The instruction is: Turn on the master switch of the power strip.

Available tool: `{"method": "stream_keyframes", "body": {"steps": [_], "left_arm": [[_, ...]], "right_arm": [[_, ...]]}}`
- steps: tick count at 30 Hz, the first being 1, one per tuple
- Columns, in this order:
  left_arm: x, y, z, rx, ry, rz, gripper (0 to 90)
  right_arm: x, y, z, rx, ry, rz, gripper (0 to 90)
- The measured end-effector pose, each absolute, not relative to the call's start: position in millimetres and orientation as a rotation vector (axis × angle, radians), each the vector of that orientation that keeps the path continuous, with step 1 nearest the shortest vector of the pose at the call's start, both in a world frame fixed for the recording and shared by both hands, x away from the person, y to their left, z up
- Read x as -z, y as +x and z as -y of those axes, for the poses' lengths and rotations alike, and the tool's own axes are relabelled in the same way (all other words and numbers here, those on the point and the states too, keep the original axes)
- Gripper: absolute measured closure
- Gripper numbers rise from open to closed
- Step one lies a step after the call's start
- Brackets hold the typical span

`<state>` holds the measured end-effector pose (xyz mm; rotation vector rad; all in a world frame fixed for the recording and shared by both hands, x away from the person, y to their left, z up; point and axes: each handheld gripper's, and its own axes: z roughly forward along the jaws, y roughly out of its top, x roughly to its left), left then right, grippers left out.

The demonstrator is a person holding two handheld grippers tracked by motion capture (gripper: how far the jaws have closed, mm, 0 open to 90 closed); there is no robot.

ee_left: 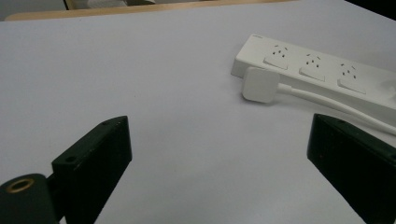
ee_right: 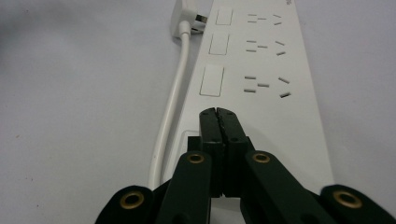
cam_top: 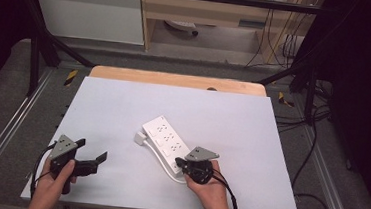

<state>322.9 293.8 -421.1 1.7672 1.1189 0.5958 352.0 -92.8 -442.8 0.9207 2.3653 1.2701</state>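
- Right gripper (ee_right: 218, 114) is clenched, jaws pressed flat together with nothing between them; its tip hovers over or rests on the near end of the power strip (ee_right: 261, 70), and contact cannot be told for sure.
- Just ahead of that tip lie the strip's three switch panels and socket rows, running away from it.
- Beside the jaws, on their left, the white cable (ee_right: 170, 112) runs along the strip's edge to the plug (ee_right: 186, 16) lying at the far end.
- Left gripper (ee_left: 219, 154) is released, jaws spread wide over bare table (ee_left: 140, 70), holding nothing; the strip sits ahead and to its right, well apart.
- Handling, as a judgement: the strip looks rigid, light and smooth, likely to slide on the sheet. Grasp it across the narrow body; the cable is springy and may drag.
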Motion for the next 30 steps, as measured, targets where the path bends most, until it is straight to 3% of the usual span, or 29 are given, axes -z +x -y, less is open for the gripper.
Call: {"method": "stream_keyframes", "body": {"steps": [30], "left_arm": [[420.4,322.8,-295.2,-0.609,1.756,-1.129,6.4]], "right_arm": [[426.2,360.3,103.7,-1.382,0.945,-2.292,90.0]]}}
